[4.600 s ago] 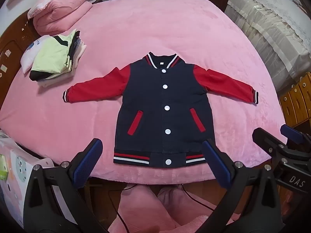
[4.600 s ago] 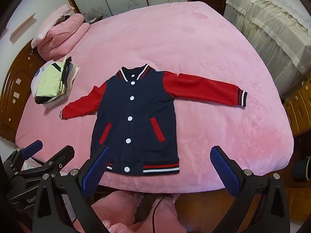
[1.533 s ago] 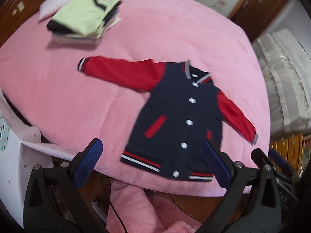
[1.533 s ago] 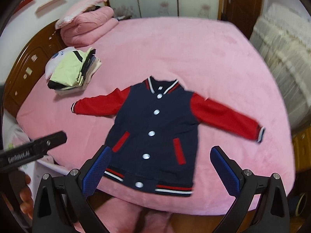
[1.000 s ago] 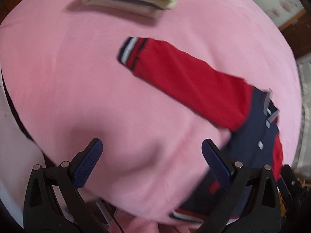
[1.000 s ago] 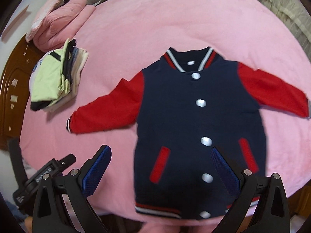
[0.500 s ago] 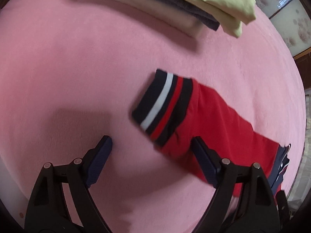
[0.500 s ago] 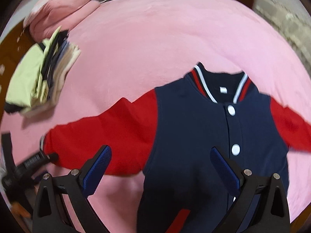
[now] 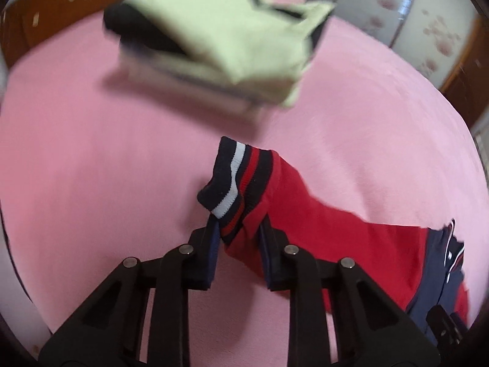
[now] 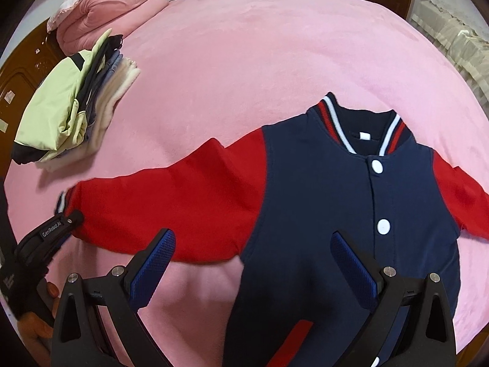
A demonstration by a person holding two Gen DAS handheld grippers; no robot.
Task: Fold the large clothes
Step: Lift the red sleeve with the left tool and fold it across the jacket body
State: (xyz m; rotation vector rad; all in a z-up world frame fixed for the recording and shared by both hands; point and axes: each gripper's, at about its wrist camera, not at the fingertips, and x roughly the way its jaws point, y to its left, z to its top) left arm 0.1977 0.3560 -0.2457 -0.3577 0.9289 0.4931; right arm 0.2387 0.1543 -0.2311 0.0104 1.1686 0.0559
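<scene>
A navy baseball jacket with red sleeves and white snaps lies face up on the pink bed. My left gripper is shut on the striped cuff of the jacket's left-hand red sleeve and lifts its edge off the bed. In the right wrist view the left gripper shows at the sleeve's end. My right gripper is open and empty, hovering over the armpit where the red sleeve meets the navy body.
A stack of folded clothes with a pale green top lies on the bed just beyond the cuff. A folded pink quilt sits at the back left by a wooden headboard. Cream bedding is at the right.
My left gripper has closed on the striped cuff and raised its edge. My right gripper has moved closer over the sleeve and left side of the jacket, staying open.
</scene>
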